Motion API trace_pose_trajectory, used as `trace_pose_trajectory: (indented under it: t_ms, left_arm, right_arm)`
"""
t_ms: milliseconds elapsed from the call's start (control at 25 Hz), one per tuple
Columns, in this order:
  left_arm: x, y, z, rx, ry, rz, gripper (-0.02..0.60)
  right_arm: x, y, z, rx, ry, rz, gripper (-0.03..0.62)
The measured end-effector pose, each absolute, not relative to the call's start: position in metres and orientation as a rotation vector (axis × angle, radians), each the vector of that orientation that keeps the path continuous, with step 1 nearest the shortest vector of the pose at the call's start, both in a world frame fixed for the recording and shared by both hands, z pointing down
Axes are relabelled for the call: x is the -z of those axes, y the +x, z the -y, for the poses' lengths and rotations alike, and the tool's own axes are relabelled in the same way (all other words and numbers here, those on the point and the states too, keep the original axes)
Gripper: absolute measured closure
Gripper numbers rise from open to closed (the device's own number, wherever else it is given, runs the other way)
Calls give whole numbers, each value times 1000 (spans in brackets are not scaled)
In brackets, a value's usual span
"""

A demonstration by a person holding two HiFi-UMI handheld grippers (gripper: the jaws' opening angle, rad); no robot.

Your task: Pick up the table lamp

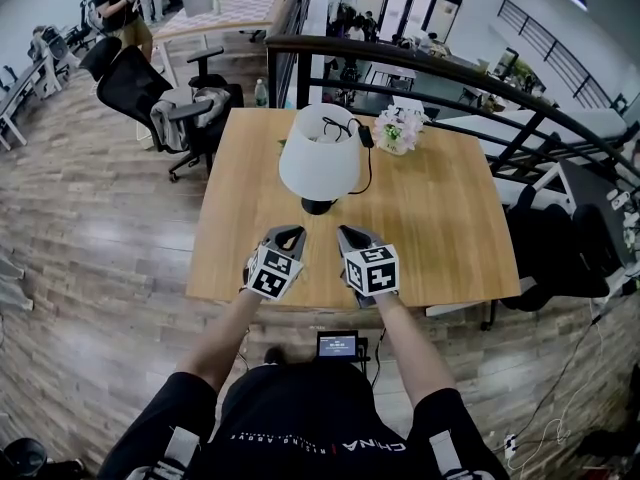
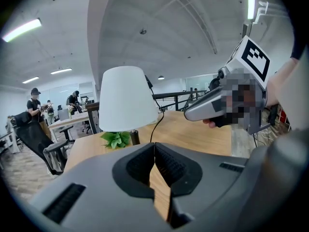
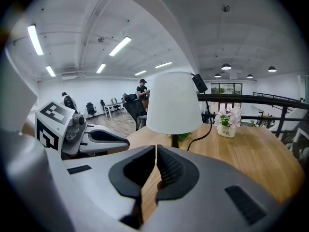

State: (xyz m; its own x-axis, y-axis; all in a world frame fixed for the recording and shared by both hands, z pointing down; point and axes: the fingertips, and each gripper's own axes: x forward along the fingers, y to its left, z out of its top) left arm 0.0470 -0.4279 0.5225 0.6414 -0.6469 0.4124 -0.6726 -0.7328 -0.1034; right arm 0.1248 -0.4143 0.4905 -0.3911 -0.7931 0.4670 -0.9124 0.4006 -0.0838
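Observation:
The table lamp (image 1: pixel 319 155) stands upright on the wooden table (image 1: pixel 440 218), with a white shade, a dark stem and a black base (image 1: pixel 317 206). Its black cord (image 1: pixel 364 168) hangs from the shade's right side. In the left gripper view the lamp (image 2: pixel 124 100) rises straight ahead; in the right gripper view the lamp (image 3: pixel 175 103) is also ahead. My left gripper (image 1: pixel 288 236) and right gripper (image 1: pixel 346 235) hover side by side just short of the base, both shut and empty, a gap apart from the lamp.
A small pot of pale flowers (image 1: pixel 397 131) stands behind the lamp at the table's far edge. A black railing (image 1: pixel 480 78) runs behind the table. Office chairs (image 1: pixel 160 103) stand to the left on the wood floor. A person stands far back left.

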Motion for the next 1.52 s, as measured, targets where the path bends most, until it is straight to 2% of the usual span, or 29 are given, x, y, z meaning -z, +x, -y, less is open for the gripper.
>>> trace_pose_trajectory:
  t_ms: [560, 920, 1000, 1040, 1160, 1320, 1520]
  left_arm:
    - [-523, 58, 430, -674, 2777, 1161, 561]
    - [-546, 74, 453, -628, 2683, 1316, 560]
    - [-553, 78, 463, -588, 2668, 1341, 522]
    - [-554, 79, 469, -567, 2662, 1358, 459]
    - [-554, 70, 490, -527, 2659, 1446, 401]
    - [-568, 72, 517, -580, 2721, 1420, 382]
    - [-598, 94, 572, -456, 2719, 1415, 382]
  right_arm:
    - [-492, 141, 413, -478, 1461, 2325, 560]
    - [-480, 155, 436, -353, 1381, 2375, 559]
    - [-487, 156, 443, -357, 1375, 2386, 559]
    - [-493, 157, 448, -354, 1376, 2386, 559]
    - [-519, 160, 467, -351, 1387, 2383, 559]
    - [-544, 158, 495, -401, 1424, 2421, 559]
    - [-557, 151, 524, -407, 1432, 2444, 559]
